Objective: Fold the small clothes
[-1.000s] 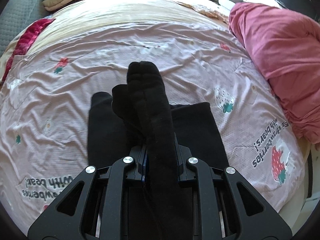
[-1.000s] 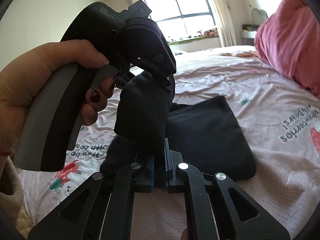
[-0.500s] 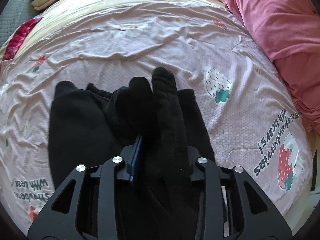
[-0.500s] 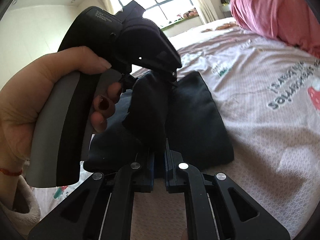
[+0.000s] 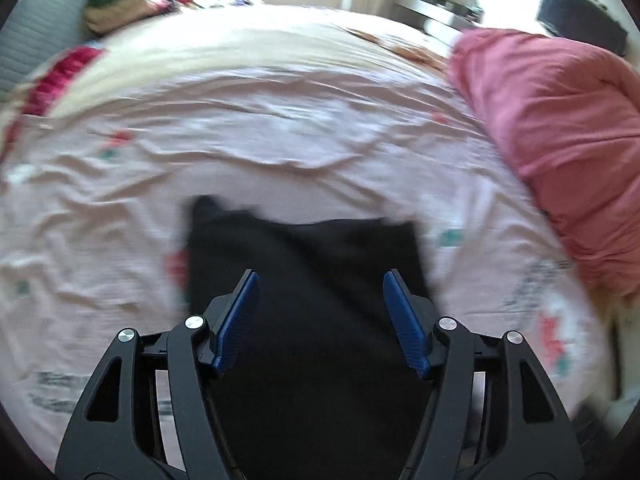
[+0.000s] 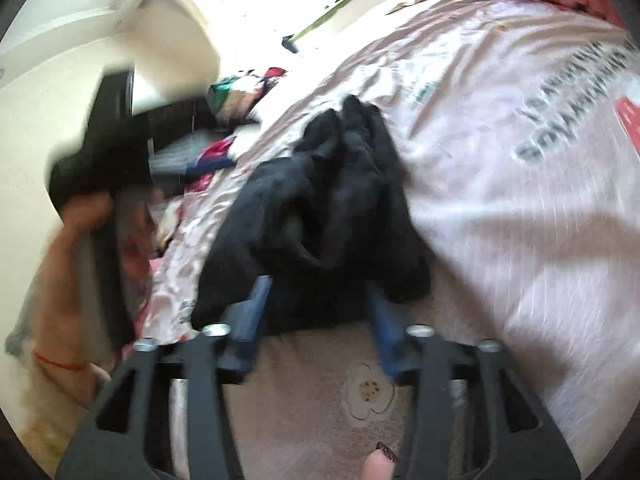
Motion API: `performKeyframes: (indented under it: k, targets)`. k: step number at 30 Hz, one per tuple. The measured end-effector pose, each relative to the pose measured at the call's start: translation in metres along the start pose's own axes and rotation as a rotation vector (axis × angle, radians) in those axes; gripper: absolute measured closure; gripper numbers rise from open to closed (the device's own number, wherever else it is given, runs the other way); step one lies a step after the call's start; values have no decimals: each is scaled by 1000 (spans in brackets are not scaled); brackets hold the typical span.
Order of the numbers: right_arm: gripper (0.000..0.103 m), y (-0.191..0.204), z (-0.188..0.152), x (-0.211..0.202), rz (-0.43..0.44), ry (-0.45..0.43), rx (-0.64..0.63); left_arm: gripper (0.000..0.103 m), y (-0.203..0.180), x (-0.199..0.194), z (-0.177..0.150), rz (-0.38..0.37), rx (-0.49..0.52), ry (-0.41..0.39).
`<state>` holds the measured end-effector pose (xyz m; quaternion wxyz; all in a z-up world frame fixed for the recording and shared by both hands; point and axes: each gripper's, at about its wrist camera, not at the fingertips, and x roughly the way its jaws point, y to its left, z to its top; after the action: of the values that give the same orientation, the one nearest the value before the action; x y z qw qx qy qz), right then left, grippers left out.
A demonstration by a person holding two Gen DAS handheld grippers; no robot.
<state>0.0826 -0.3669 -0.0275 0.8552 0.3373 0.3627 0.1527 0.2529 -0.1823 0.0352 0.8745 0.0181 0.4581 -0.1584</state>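
Note:
A black garment (image 5: 320, 280) lies folded on the pink strawberry-print bedspread (image 5: 280, 140). In the left wrist view my left gripper (image 5: 318, 284) hovers over it, its jaws opening, blue pads (image 5: 240, 320) apart with nothing pressed between them. In the right wrist view the same garment (image 6: 328, 208) sits bunched on the bed just beyond my right gripper (image 6: 316, 300), whose jaws are also opening; the cloth lies past the blue pads (image 6: 256, 312), free of them. A hand (image 6: 80, 280) holds the left gripper's handle at the left of that view.
A big pink duvet (image 5: 560, 140) is heaped on the bed's right side. Folded clothes (image 5: 116, 12) are stacked at the far left corner. A beige flower-pattern cover (image 6: 360, 392) lies at the bed's near edge. Both views are motion-blurred.
Both grippers let go of the black cloth and their jaws spread. The garment dropped onto the bed. The left gripper pulled back; the right one rolled and swung.

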Motion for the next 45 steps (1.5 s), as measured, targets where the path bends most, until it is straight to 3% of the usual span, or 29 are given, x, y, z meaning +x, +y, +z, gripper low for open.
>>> performKeyframes:
  k: [4,9,12,13,14,15,20,23,28,31,38,42,43,44,45]
  targets:
    - [34,-2,39,25,5,83,-12,47,32,4,-25,67,-28,15]
    - [36,-12,70,68,-16,173,11,46,30,9,-44,65,2,17]
    - [44,-11,80,78,-25,175,-3,46,25,5,-48,76,28,5]
    - [58,-10,82,81,-34,173,-20,46,25,4,-49,75,33,5]
    - [78,-8,84,81,-45,172,-38,46,23,4,-49,75,36,4]
    - [85,-4,86,80,-52,162,-76,46,22,4,-49,70,36,4]
    - [88,10,97,66,-99,85,-223,46,16,2,-53,37,46,3]
    - [88,1,92,76,-164,110,-246,46,14,4,-55,28,43,7]
    - [79,-1,81,81,-224,116,-261,46,11,5,-57,33,56,11]
    - [69,-2,77,74,-253,102,-265,46,13,4,-59,26,46,13]
    - [58,8,64,47,-309,41,-277,46,16,-6,-67,12,30,-1]
    - [35,21,54,13,-311,-44,-291,46,17,-23,-75,3,27,-31]
    - [27,23,52,6,-310,-62,-296,44,17,-27,-76,4,28,-37]
    - [24,26,48,-2,-310,-82,-303,30,17,-33,-79,3,29,-50]
    - [23,32,43,-12,-307,-106,-314,25,17,-40,-82,1,32,-63]
